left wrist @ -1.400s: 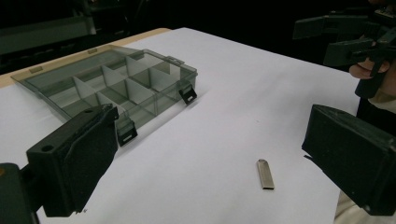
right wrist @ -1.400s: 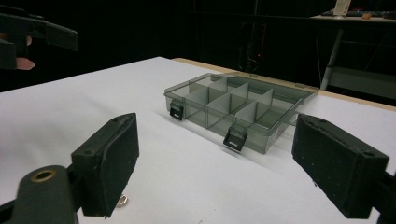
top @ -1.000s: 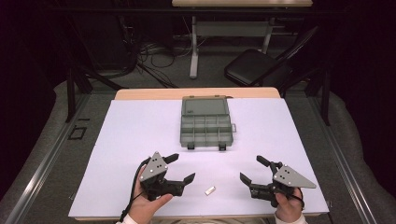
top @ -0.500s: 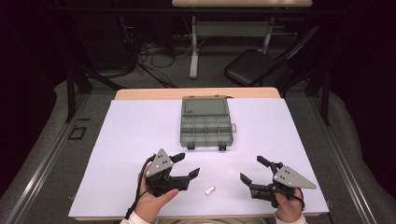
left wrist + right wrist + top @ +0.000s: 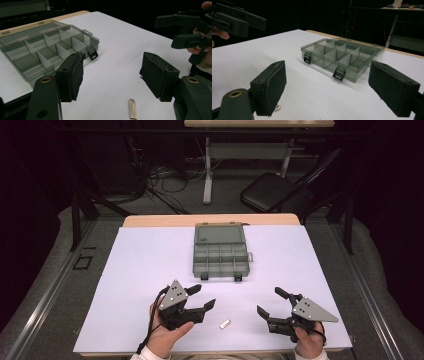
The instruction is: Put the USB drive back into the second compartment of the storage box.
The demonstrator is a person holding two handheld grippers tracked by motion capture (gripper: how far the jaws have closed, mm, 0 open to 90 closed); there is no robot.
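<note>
— Near the 6 o'clock edge of the white surface [image 5: 150,265], what is that tiny thing?

— It is a small flat metal piece [image 5: 225,323]. It lies flat on the white, between the two hand-held grippers, and nothing touches it.

— Where is the left hand-held gripper [image 5: 205,296]?

— Just beside the metal piece, at its 9 o'clock. A hand [image 5: 165,335] holds it from below. Its two black jaws are wide apart with nothing between them. In the left gripper view the metal piece [image 5: 132,108] lies low down between those jaws, on the white.

— And the right hand-held gripper [image 5: 270,302]?

— It sits at the metal piece's 3 o'clock, a bit farther off. Another hand [image 5: 307,344] holds it. Its jaws are spread wide too, and they hold nothing. A grey three-cornered plate [image 5: 312,310] sits on top of it.

— What is the box?

— A clear grey box [image 5: 220,252] with little walls inside that make small rooms. Its lid is open and lies flat toward 12 o'clock. It sits at 12 o'clock from the metal piece, well apart from both grippers. Two black clasps [image 5: 339,74] hang on its near side.

— What is past the surface?

— A dark folding chair [image 5: 280,190] at about 1 o'clock, and cables [image 5: 165,175] on the floor at 11 o'clock.
</note>
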